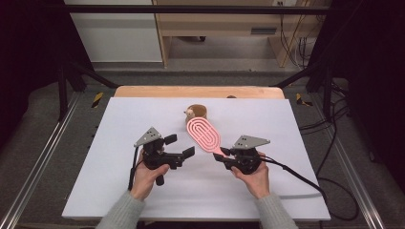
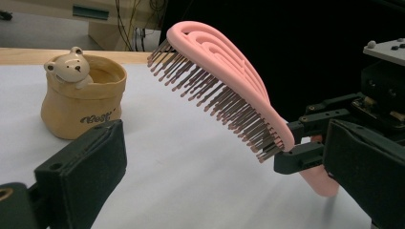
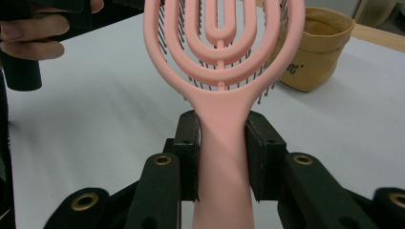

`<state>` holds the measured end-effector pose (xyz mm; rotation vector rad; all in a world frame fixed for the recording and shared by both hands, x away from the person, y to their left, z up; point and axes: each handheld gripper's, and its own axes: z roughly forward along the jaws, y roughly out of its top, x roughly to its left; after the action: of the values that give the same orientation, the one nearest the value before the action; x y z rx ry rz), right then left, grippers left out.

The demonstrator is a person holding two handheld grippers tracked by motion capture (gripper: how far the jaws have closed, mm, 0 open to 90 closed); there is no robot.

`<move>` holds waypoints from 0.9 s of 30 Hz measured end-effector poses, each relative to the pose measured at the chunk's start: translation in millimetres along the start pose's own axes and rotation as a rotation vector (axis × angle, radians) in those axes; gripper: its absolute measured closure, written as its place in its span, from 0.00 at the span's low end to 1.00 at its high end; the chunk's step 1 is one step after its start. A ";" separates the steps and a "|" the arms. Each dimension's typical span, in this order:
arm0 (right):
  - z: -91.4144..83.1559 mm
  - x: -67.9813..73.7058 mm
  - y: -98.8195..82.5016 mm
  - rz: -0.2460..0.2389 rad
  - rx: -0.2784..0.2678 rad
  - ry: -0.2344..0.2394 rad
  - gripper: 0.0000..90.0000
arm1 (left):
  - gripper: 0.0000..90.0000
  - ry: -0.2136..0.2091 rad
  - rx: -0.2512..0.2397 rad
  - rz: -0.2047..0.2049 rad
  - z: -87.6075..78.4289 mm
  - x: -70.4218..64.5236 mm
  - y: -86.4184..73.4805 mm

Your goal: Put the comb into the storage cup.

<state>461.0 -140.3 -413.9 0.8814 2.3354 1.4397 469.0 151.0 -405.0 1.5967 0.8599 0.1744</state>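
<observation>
The hairbrush [image 1: 204, 135] is held off the counter [image 1: 119, 181] by its handle in the right gripper [image 1: 220, 153], seen from the high view with its pink head slanting toward the small tan pot [image 1: 197, 111] near the far edge, while the left gripper [image 1: 180, 146] waits just beside it with its fingers open and nothing between them. In the left gripper view, the hairbrush [image 2: 224, 90] hangs in the air with its bristles pointing down and toward the bear pot [image 2: 83, 95], well clear of the white surface; the left fingers [image 2: 81, 176] stand wide apart. In the right gripper view, the fingers [image 3: 188, 157] are closed firmly on the hairbrush handle [image 3: 222, 157], one on each side, just below the head. If the brush is meant for the pot, the handle end would probably have to go in first, so a handover to the free gripper at the head, kept slow and level, looks the safer course.
</observation>
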 end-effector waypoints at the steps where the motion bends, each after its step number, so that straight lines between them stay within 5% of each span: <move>1: 0.0 0.0 0.0 0.000 0.000 0.001 0.77 | 0.01 0.000 -0.001 -0.003 0.7 -0.3 -0.1; 10: 0.6 1.0 0.2 -0.002 -0.001 0.002 0.77 | 0.01 0.005 -0.024 -0.045 7.5 -1.7 -0.8; 27: 1.3 4.3 1.2 -0.012 -0.004 0.010 0.77 | 0.03 0.009 -0.025 -0.055 20.1 -6.7 0.6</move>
<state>458.7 -136.3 -413.1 0.8600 2.3404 1.4476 475.9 131.0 -406.9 1.5482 0.9048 0.1529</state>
